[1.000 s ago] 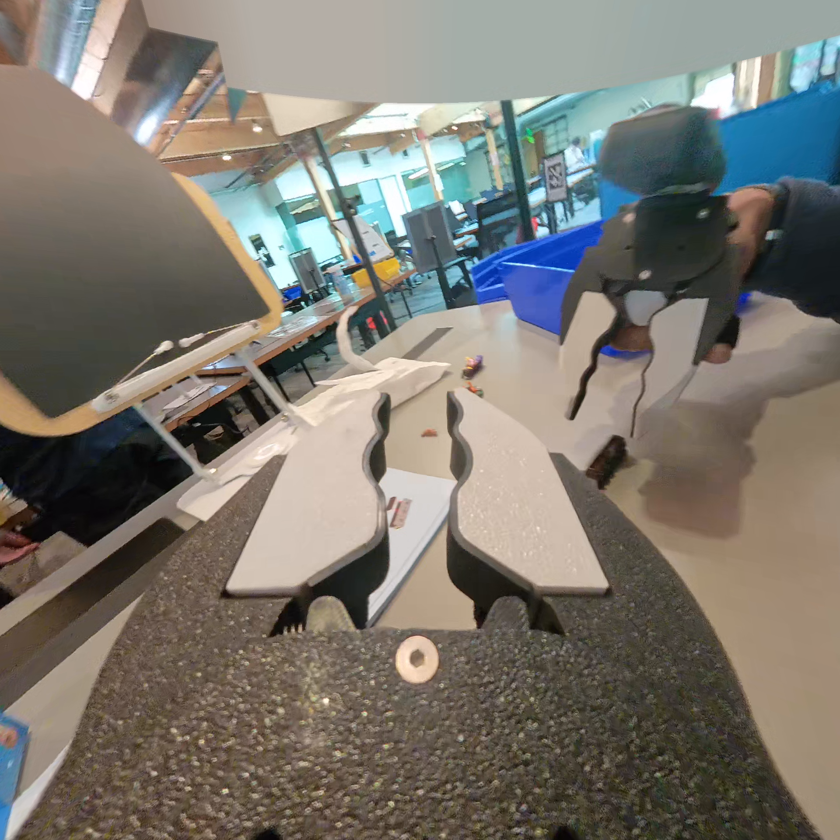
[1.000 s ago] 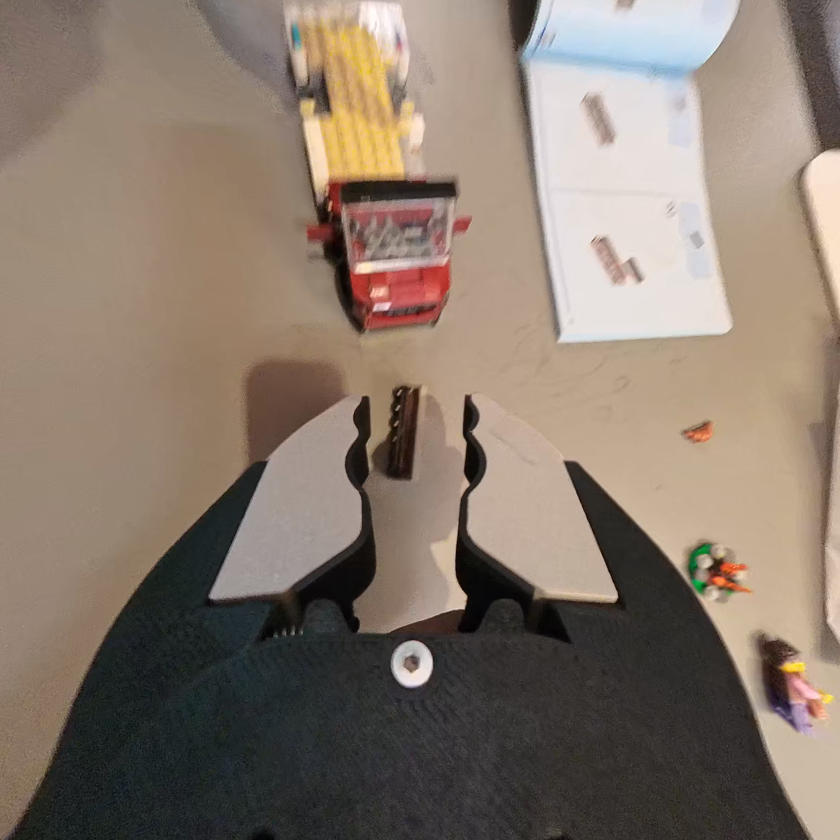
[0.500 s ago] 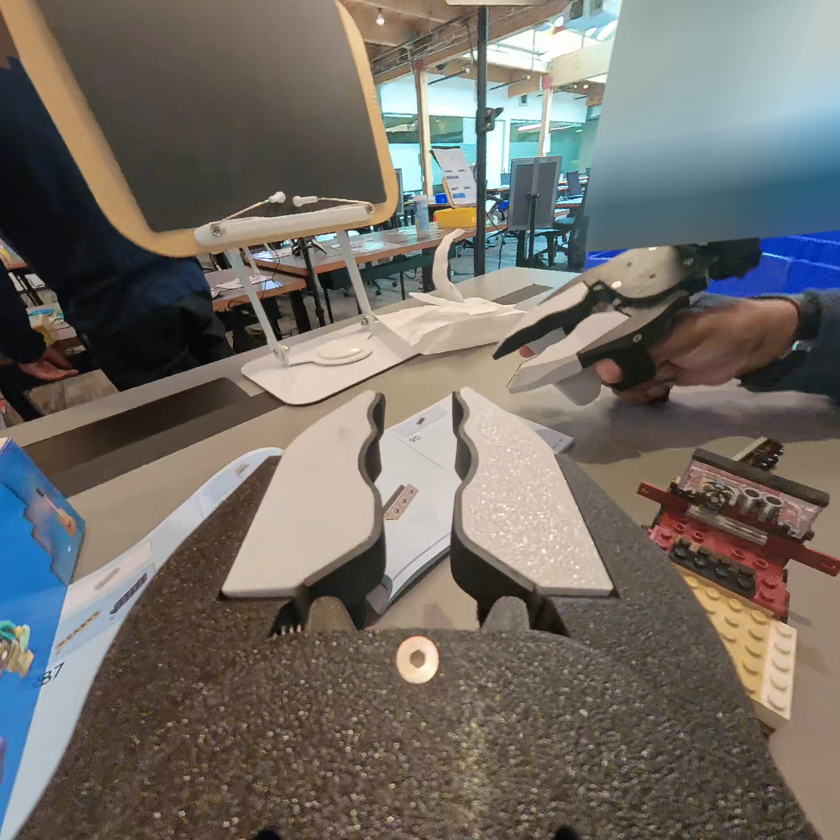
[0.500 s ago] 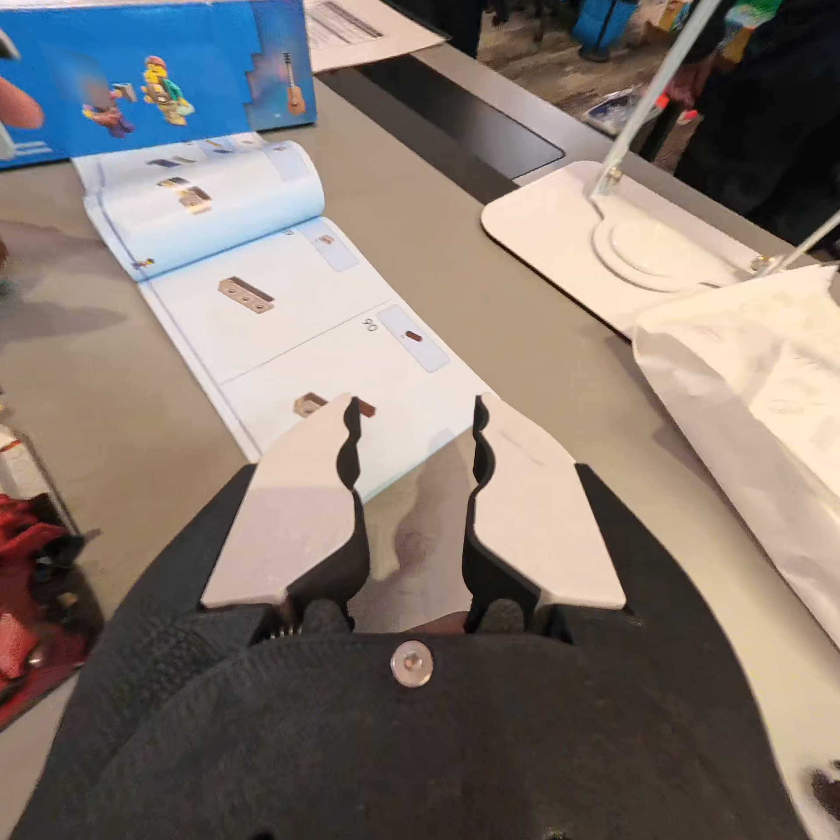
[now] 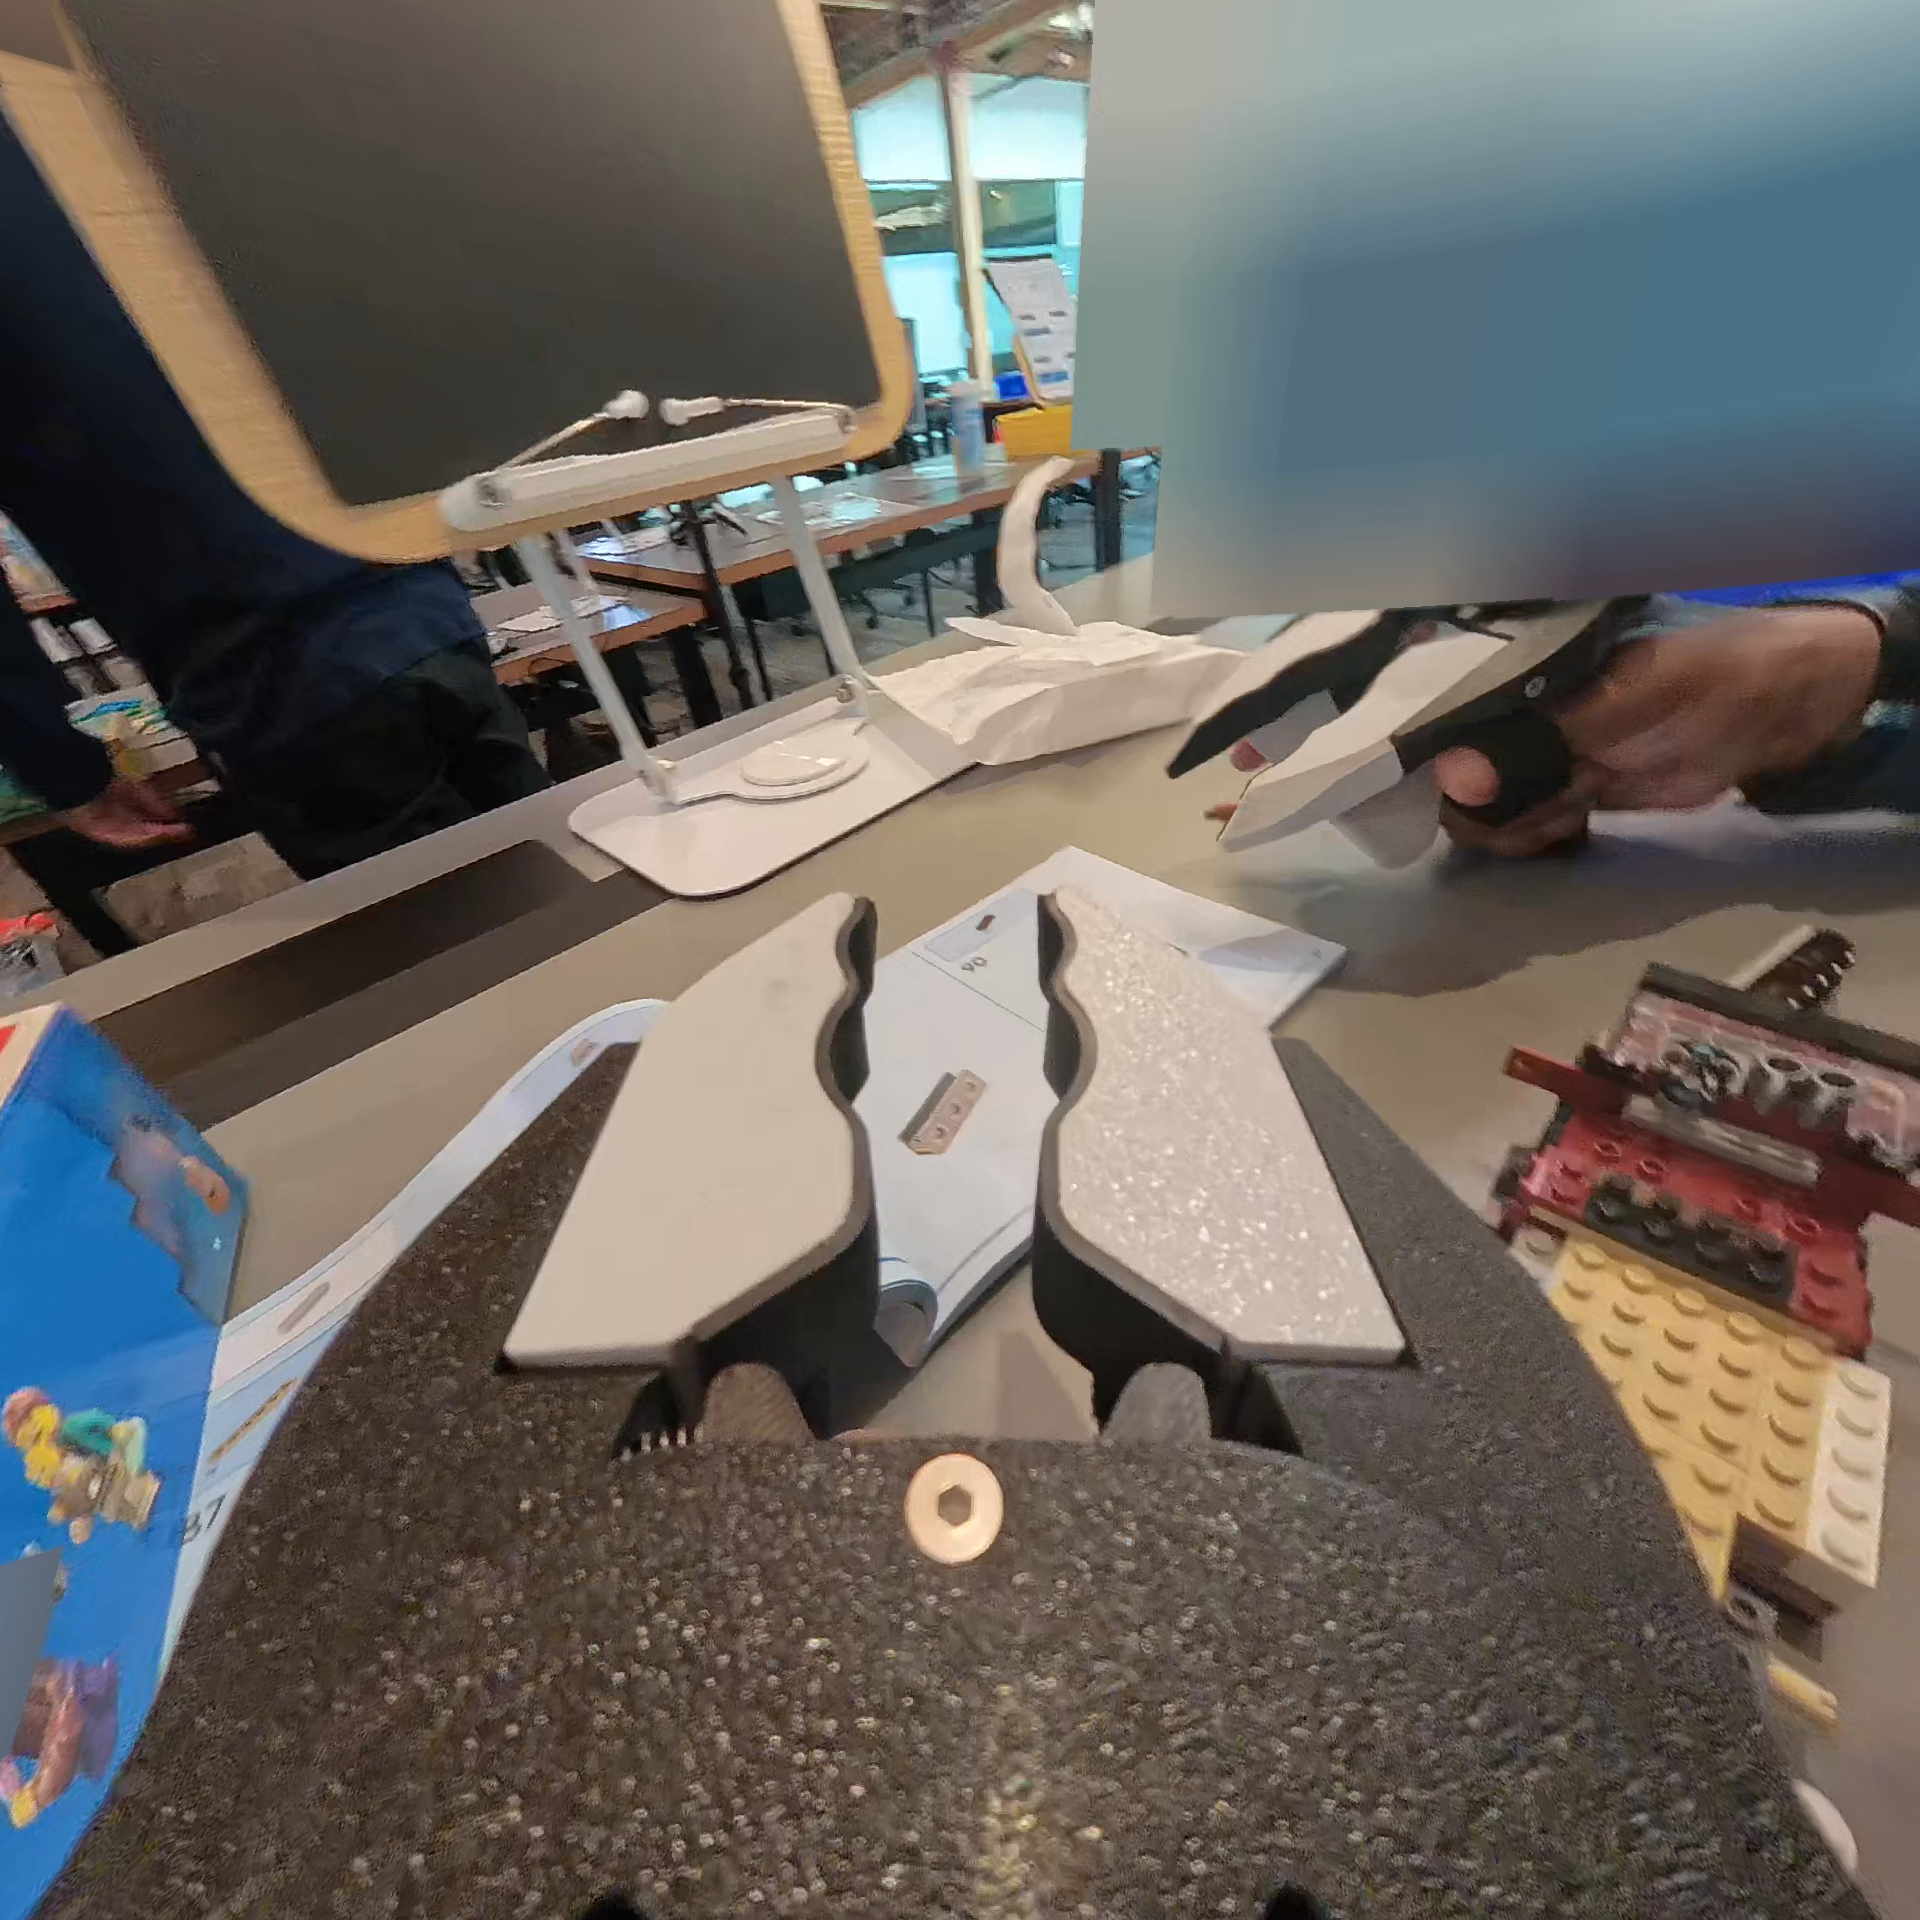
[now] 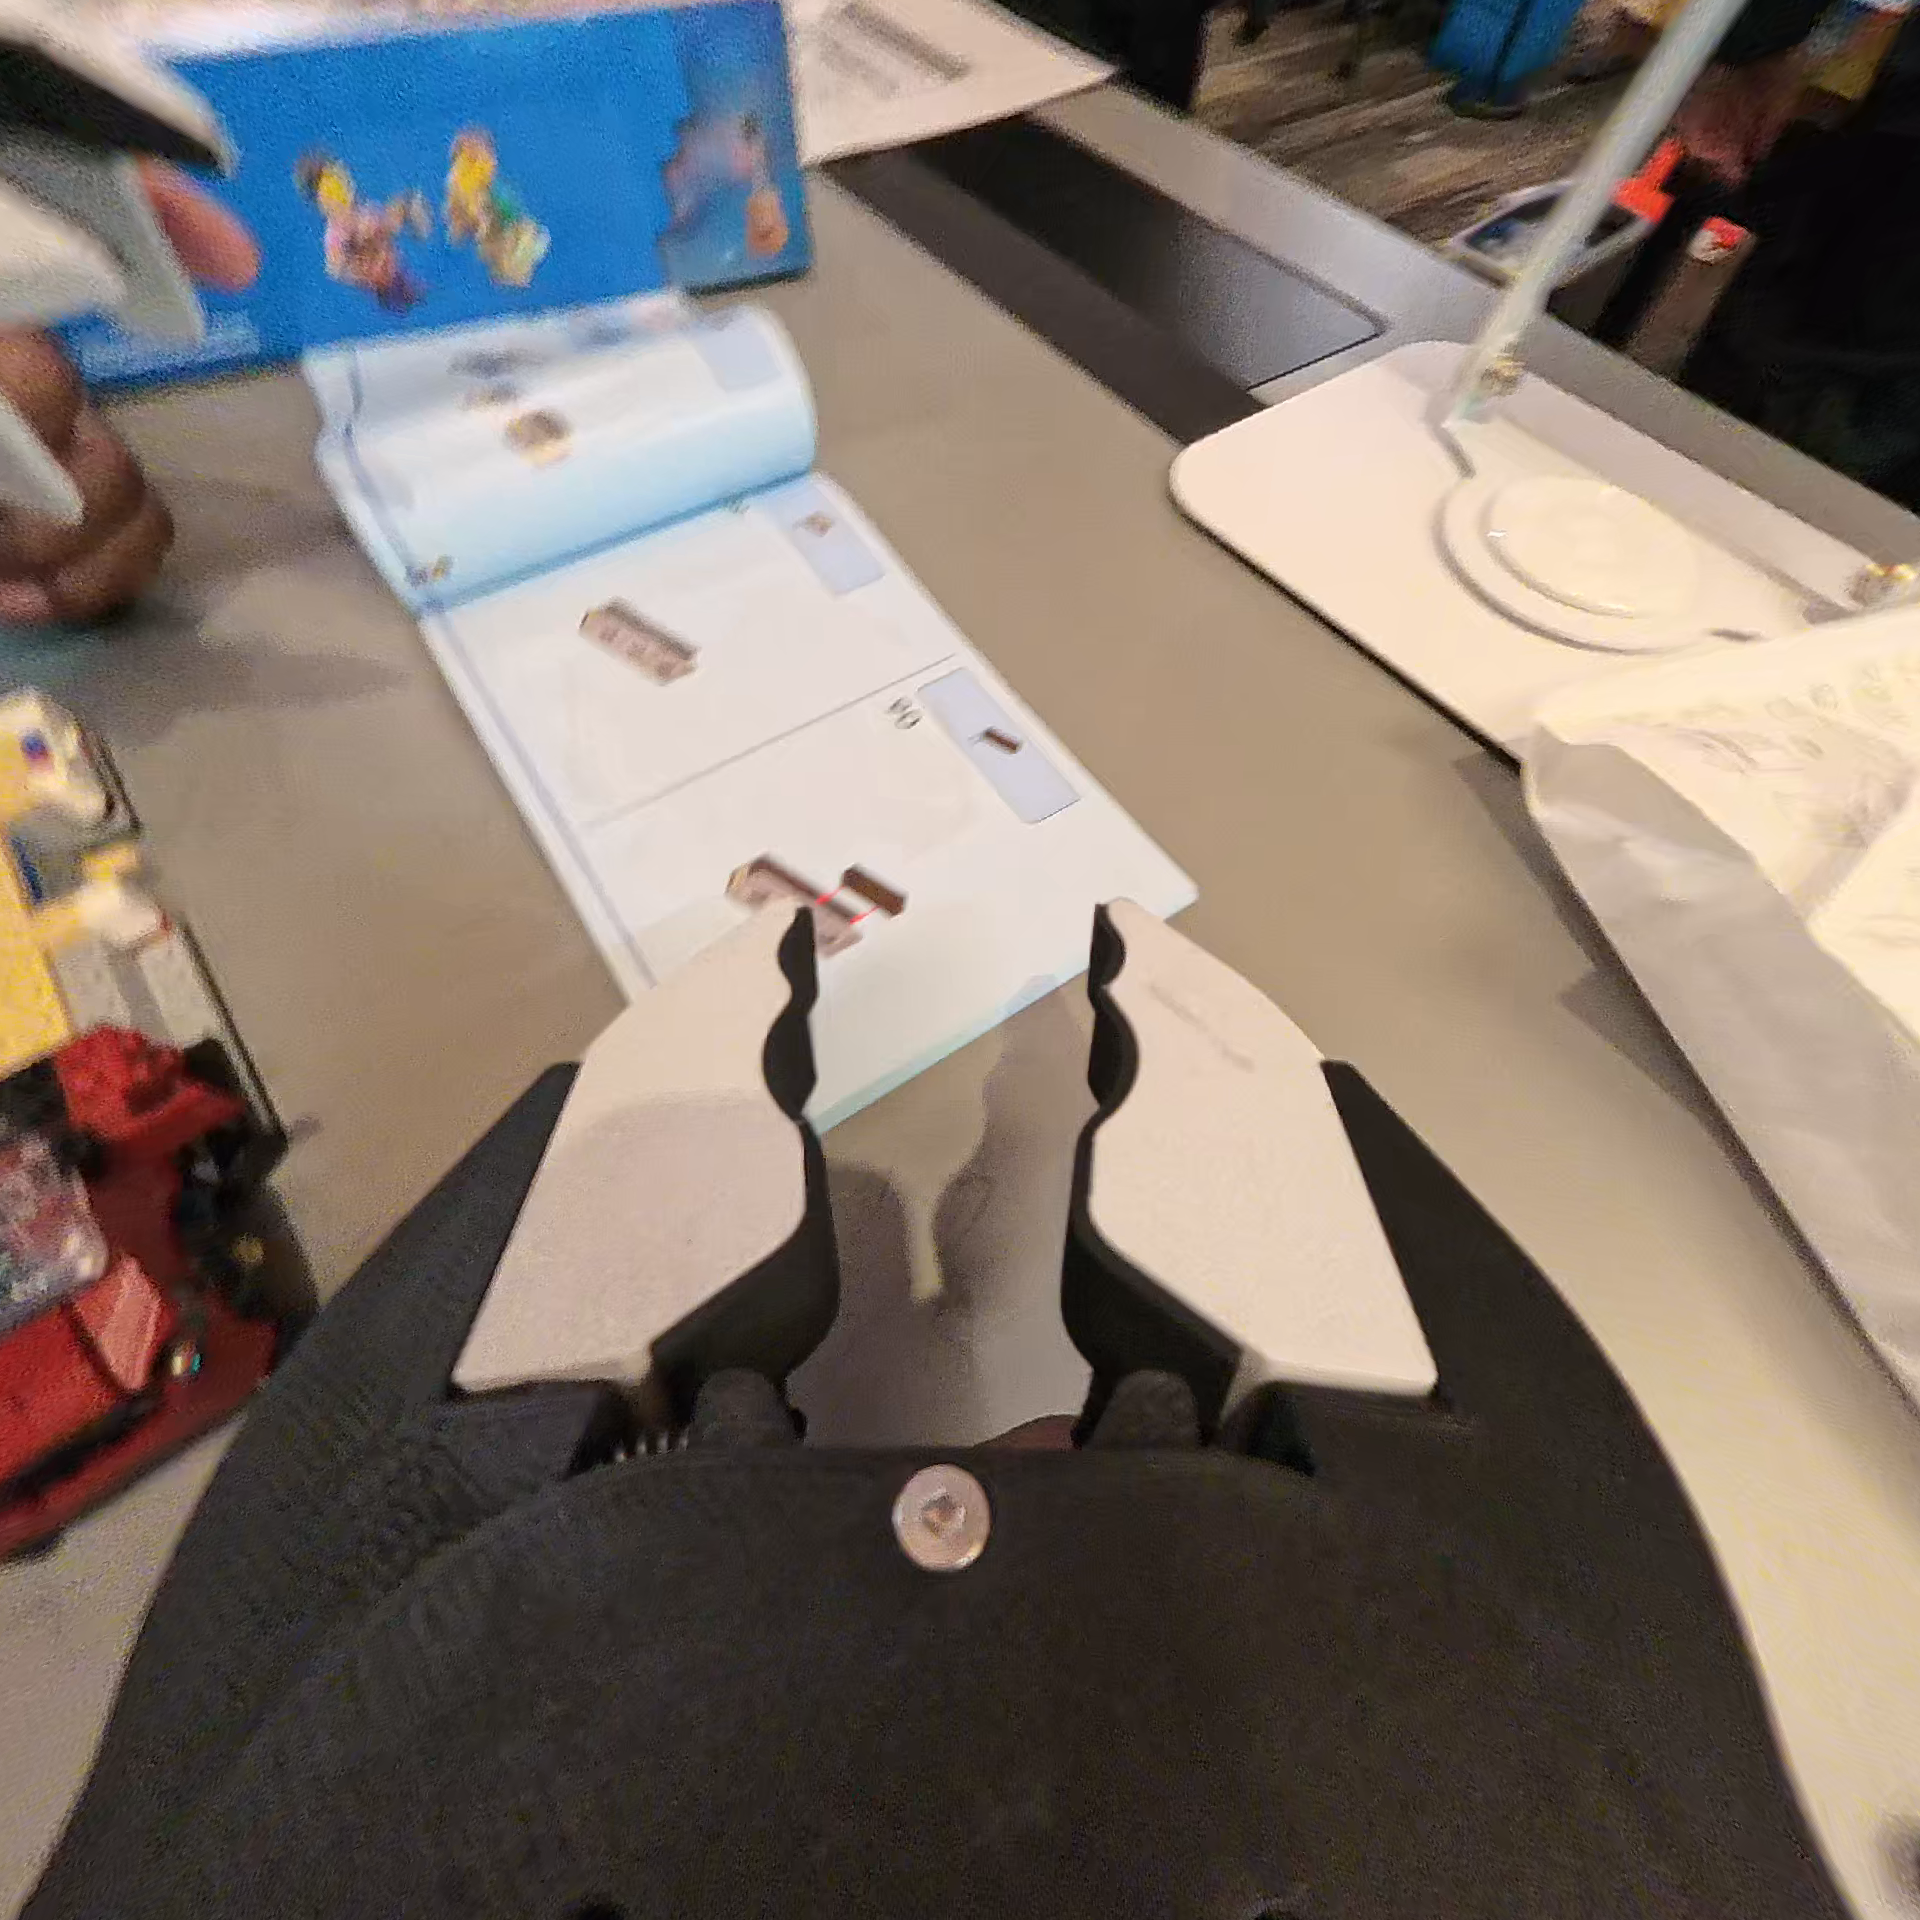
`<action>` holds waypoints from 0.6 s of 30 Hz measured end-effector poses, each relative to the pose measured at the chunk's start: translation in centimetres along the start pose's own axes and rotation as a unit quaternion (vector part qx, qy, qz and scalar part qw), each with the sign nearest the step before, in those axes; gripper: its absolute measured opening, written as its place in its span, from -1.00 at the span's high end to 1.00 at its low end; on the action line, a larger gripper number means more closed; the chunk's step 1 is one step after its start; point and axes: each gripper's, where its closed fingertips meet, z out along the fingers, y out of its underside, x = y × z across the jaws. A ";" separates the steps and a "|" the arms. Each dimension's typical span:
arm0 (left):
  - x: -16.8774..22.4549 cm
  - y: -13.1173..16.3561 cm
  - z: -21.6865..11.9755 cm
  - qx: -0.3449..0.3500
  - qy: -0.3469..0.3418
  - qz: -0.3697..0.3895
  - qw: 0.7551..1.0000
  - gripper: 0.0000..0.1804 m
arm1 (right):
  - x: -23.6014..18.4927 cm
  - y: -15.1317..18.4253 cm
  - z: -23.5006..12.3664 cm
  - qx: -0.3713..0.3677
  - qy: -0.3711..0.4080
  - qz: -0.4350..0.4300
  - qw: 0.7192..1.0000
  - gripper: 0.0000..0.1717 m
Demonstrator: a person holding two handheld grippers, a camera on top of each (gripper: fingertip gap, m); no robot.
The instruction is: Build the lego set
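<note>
Jaws, left gripper [image 5: 951,914]: moderately apart, nothing between them; centre of the left wrist frame, poised over the open instruction booklet [image 5: 966,1039].
Jaws, right gripper [image 6: 945,925]: wider apart, likewise empty; fingertips over the booklet's near corner, centre of the right wrist frame.

Items, near to far, left wrist frame:
- Blue box [image 5: 94,1247], lower left edge, beside the booklet.
- Brick model [image 5: 1714,1195], red cab on a yellow bed, lower right, on the grey table [image 5: 1558,914].
- Right gripper, with the hand [image 5: 1683,717] gripping it, right of centre, low over the table beyond the booklet.
- White stand base [image 5: 748,821], centre, carrying a dark panel [image 5: 468,208] at upper left.
- White paper bag [image 5: 1060,686], just beside the base.

Change against a second ago: the right wrist frame then looked straight down on a small dark brick piece lying between its narrower fingertips; it now faces the booklet. Both jaw pairs stand wider.
</note>
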 end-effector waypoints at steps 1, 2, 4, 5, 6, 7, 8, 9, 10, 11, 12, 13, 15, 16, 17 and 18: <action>0.6 0.1 0.1 -0.005 0.014 0.015 1.000 0.69 | -1.0 0.4 0.0 -0.012 -0.010 -0.040 0.999 0.39; 1.3 0.2 0.1 -0.009 0.029 0.037 0.999 0.72 | -2.1 0.7 0.0 -0.017 -0.021 -0.087 0.996 0.37; 2.7 0.4 0.0 -0.010 0.061 0.077 0.995 0.79 | -3.7 1.6 0.3 -0.036 -0.018 -0.172 0.984 0.35; 3.1 0.5 0.1 -0.012 0.067 0.089 0.994 0.79 | -4.1 2.1 0.6 -0.049 -0.012 -0.202 0.978 0.35; 3.4 0.7 0.1 -0.017 0.071 0.095 0.993 0.79 | -4.5 2.1 0.6 -0.045 -0.014 -0.214 0.976 0.40; 3.6 0.9 0.2 -0.022 0.075 0.098 0.992 0.79 | -4.6 2.1 0.6 -0.044 -0.014 -0.217 0.975 0.41; 3.6 0.9 0.2 -0.025 0.075 0.100 0.992 0.79 | -4.5 2.1 0.6 -0.047 -0.020 -0.209 0.976 0.38; 3.6 1.0 0.2 -0.026 0.075 0.101 0.992 0.79 | -4.4 2.2 0.6 -0.052 -0.024 -0.198 0.978 0.35; 3.7 1.0 0.2 -0.027 0.076 0.100 0.992 0.79 | -4.1 2.2 0.6 -0.055 -0.025 -0.186 0.981 0.35; 3.8 1.0 0.3 -0.029 0.077 0.098 0.992 0.79 | -3.8 2.2 0.7 -0.059 -0.026 -0.174 0.983 0.35; 3.8 1.0 0.3 -0.030 0.077 0.097 0.992 0.79 | -3.1 2.3 0.8 -0.063 -0.018 -0.168 0.984 0.36; 3.8 1.0 0.3 -0.029 0.077 0.094 0.992 0.79 | -1.9 2.3 1.0 -0.069 -0.001 -0.163 0.984 0.36; 4.0 1.0 0.4 -0.031 0.078 0.090 0.992 0.79 | 0.1 1.9 1.6 -0.079 0.006 -0.103 0.992 0.36; 4.0 1.0 0.5 -0.033 0.077 0.090 0.992 0.79 | 0.6 1.4 1.9 -0.081 -0.010 -0.051 0.995 0.36; 4.0 1.1 0.5 -0.035 0.076 0.091 0.992 0.79 | 0.8 0.7 2.2 -0.080 -0.032 0.000 0.996 0.36; 4.1 1.1 0.5 -0.036 0.076 0.092 0.992 0.79 | 0.9 0.0 2.4 -0.081 -0.058 0.033 0.994 0.35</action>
